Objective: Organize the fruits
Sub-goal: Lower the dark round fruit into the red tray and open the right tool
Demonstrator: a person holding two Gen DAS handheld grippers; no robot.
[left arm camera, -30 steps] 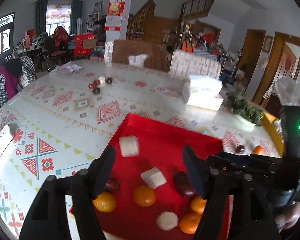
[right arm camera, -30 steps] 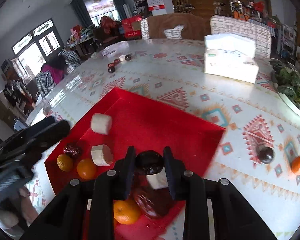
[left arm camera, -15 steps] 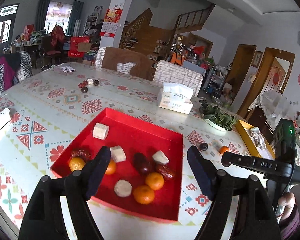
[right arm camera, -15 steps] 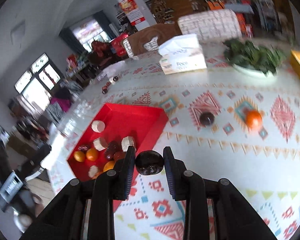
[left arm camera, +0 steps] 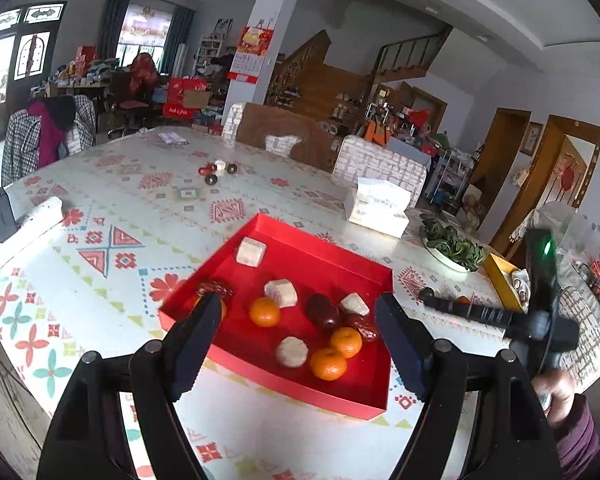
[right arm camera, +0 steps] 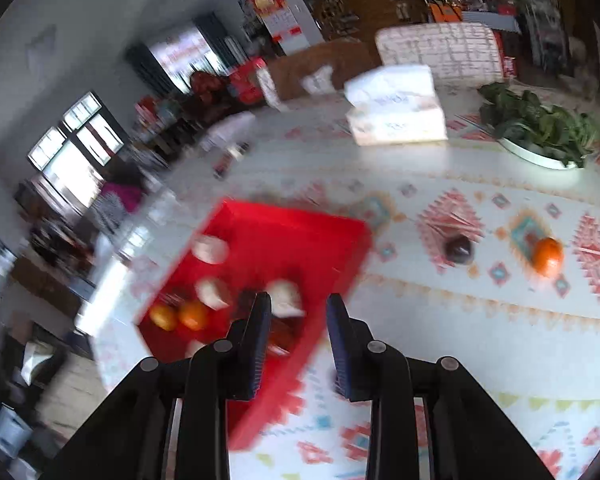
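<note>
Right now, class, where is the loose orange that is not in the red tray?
In the right wrist view, the loose orange sits on the patterned tablecloth, right of the red tray, beside a dark round fruit and below the plate of greens.

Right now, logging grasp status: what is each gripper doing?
Left gripper: open, holding nothing, above the red tray.
Right gripper: open, nothing between its fingers.
</note>
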